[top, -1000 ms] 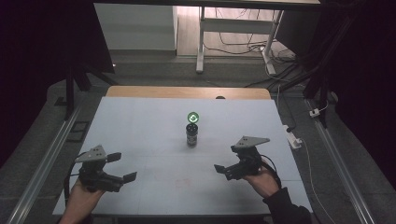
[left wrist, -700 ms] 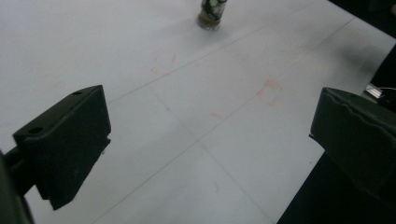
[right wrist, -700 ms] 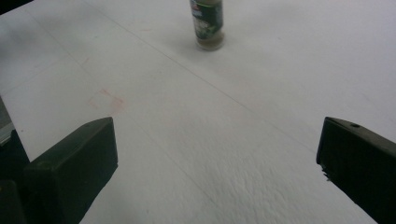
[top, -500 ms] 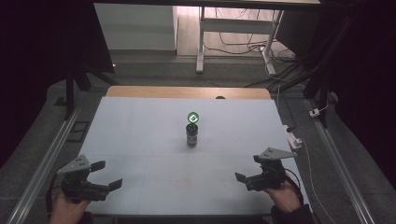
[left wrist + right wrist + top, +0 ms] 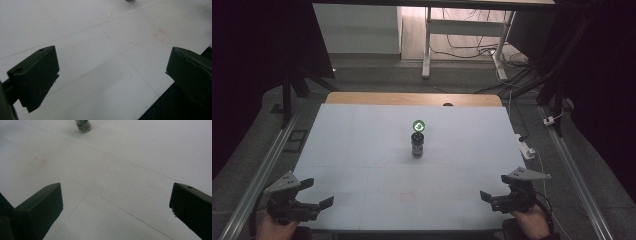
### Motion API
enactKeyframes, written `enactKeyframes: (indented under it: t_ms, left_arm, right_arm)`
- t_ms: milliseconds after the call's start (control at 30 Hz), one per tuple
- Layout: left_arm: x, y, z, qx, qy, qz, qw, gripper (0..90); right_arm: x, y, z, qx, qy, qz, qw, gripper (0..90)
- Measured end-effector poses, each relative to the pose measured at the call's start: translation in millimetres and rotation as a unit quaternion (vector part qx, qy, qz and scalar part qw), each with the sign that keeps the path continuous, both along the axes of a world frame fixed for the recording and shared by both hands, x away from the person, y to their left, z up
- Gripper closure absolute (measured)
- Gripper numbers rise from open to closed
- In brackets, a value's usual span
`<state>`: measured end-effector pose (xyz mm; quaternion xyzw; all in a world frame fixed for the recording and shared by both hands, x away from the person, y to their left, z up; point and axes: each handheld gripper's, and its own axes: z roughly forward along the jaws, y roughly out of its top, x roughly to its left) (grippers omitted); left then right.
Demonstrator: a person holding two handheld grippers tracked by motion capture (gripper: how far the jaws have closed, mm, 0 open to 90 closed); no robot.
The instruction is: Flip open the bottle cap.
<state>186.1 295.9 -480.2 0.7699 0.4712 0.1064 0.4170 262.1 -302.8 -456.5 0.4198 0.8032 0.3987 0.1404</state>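
I hold my left claw low at the near left corner of the worktop. Its two black jaws stand wide apart and grip nothing. My left hand wraps the handle from below. My right claw sits at the near right corner, well apart from the left one. Its jaws are spread wide too, with nothing between them. My right hand holds it from underneath. Both claws point in toward the middle.
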Motion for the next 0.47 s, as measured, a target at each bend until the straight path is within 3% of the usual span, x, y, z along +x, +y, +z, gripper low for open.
enactKeyframes:
  t_ms: [333,467]
  left_arm:
    - [-3.4,-0.9,-0.6,0.023,0.020,0.003,0.9995,0.0]
    - [-2.5,-0.1,-0.7,0.019,0.024,0.006,0.9995,0.0]
  right_arm:
    - [-8.5,-5.9,1.5,-0.007,0.001,-0.019,0.9998,0.0]
    - [-8.8,-4.8,1.0,-0.011,0.001,-0.018,0.9998,0.0]
